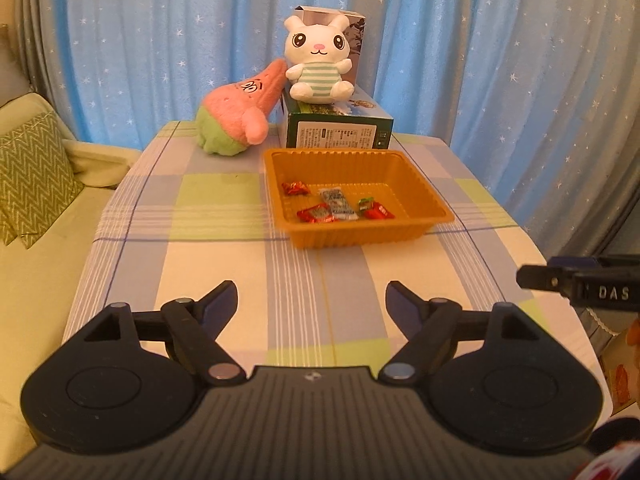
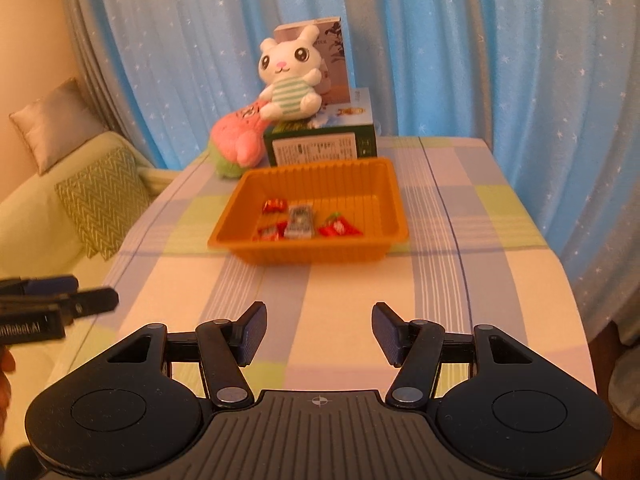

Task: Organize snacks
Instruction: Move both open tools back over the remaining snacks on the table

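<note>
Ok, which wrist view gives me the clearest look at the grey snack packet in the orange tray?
Left wrist. There the grey snack packet lies sharp and unobstructed in the orange tray, among the red candies. The right wrist view shows the packet smaller and slightly blurred.

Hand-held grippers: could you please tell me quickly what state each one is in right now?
Left hand-held gripper: open, holding nothing, above the checked tablecloth.
Right hand-held gripper: open, holding nothing.

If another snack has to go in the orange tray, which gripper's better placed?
Marginal. Both the left gripper and right gripper are open, empty, short of the orange tray. Left slightly: tray sits more centred in its view.
</note>
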Motion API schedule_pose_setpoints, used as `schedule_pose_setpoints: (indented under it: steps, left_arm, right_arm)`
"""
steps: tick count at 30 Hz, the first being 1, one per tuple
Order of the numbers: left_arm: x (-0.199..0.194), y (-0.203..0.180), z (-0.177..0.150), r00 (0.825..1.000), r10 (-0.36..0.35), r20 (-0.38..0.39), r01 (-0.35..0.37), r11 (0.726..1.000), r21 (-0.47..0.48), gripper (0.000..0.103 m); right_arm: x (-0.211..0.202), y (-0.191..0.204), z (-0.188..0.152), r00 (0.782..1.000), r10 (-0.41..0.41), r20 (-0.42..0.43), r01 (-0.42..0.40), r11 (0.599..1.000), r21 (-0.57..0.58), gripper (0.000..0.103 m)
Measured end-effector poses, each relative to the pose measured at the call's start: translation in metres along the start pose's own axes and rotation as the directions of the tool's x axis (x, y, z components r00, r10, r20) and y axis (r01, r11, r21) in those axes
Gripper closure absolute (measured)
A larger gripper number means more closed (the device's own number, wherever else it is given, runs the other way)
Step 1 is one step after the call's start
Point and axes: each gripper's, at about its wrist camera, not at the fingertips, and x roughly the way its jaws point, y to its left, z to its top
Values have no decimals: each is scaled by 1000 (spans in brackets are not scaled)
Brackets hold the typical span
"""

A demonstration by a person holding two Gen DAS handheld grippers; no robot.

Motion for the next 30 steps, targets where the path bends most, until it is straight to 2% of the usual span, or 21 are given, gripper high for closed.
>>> schedule_pose_setpoints:
  steps: [9,15,21,30]
  left_arm:
    - [-27,9,-50,999,10,-40,-12,999,-52,24]
    - [-35,18,-72,998,37,-58,-41,997,-59,24]
    - [-36,23,-84,996,67,-67,-70,997,-38,24]
    - [-26,24,-97,993,75,-95,-77,997,-14,24]
  right_arm:
    - [-27,9,-69,999,-25,-35,25,1000,-8,44]
    - [-34,9,-98,998,-26,-60,28,999,22,44]
    - [-34,15,-112,996,-24,-81,24,1000,-3,44]
    - [-19,26,-117,994,5,-105,-10,999,-48,44]
